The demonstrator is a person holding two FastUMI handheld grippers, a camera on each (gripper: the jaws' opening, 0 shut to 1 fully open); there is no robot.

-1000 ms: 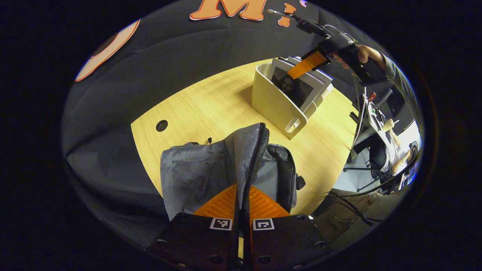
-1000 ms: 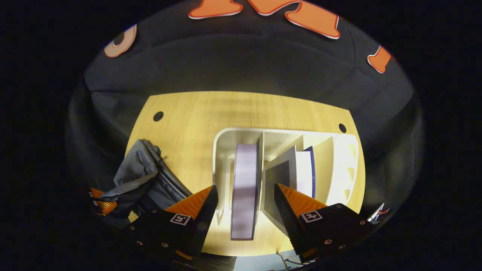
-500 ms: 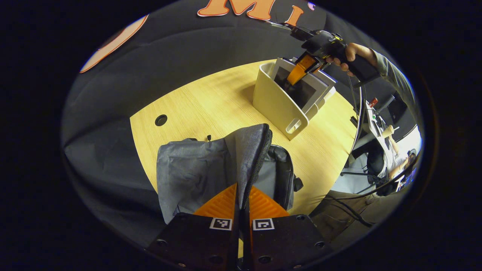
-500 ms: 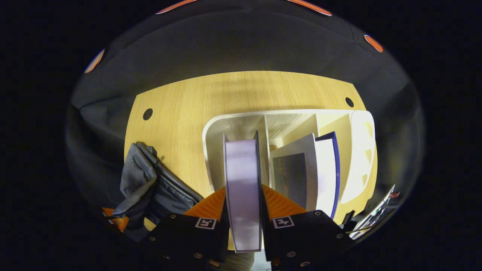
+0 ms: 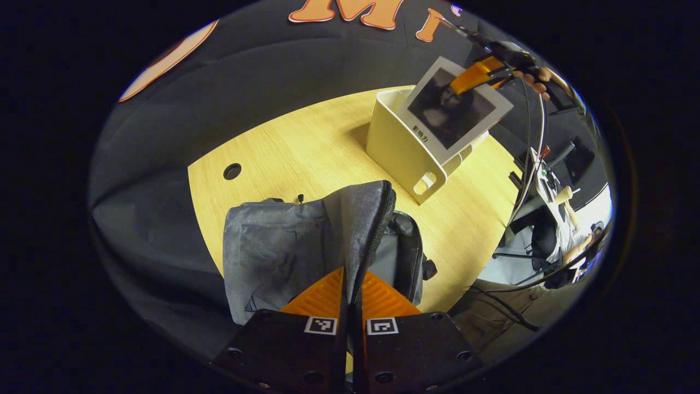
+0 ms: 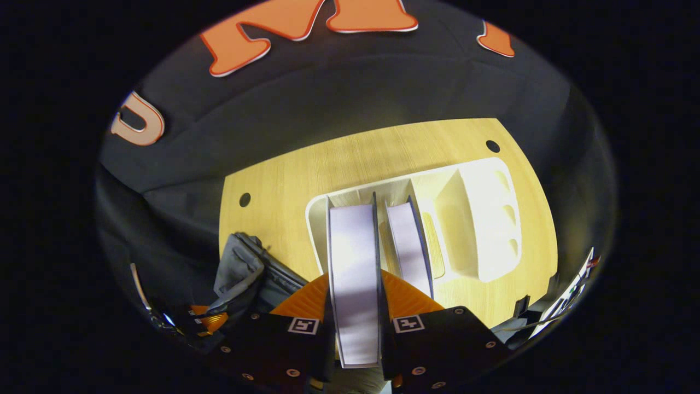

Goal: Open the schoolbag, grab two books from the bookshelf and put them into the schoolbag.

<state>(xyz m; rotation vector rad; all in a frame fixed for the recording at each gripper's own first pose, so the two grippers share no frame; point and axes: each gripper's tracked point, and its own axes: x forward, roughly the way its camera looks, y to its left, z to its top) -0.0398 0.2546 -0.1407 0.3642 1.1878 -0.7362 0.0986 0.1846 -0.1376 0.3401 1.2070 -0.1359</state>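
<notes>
The grey schoolbag (image 5: pixel 284 251) lies on the wooden table, its zipped flap raised. My left gripper (image 5: pixel 351 284) is shut on the flap's zipper edge (image 5: pixel 377 230) and holds it up. In the right gripper view, my right gripper (image 6: pixel 354 284) is shut on a book (image 6: pixel 354 257), seen edge-on, lifted above the white bookshelf (image 6: pixel 481 219). That same book (image 5: pixel 454 106), with a dark portrait cover, hangs over the bookshelf (image 5: pixel 402 148) in the left gripper view, held by the right gripper (image 5: pixel 481 74). A second book (image 6: pixel 407 246) stands in the shelf. The schoolbag (image 6: pixel 246 273) lies at lower left.
The wooden table (image 5: pixel 306 148) has a cable hole (image 5: pixel 232 171) at its left. Black cloth surrounds it. Beyond the table's right edge, a seated person (image 5: pixel 566 241) and a desk with equipment show in the left gripper view. Cables (image 5: pixel 533 142) hang by the right hand.
The right gripper closed on the book and has lifted it up out of the bookshelf. The left gripper keeps holding the bag flap in the same place.
</notes>
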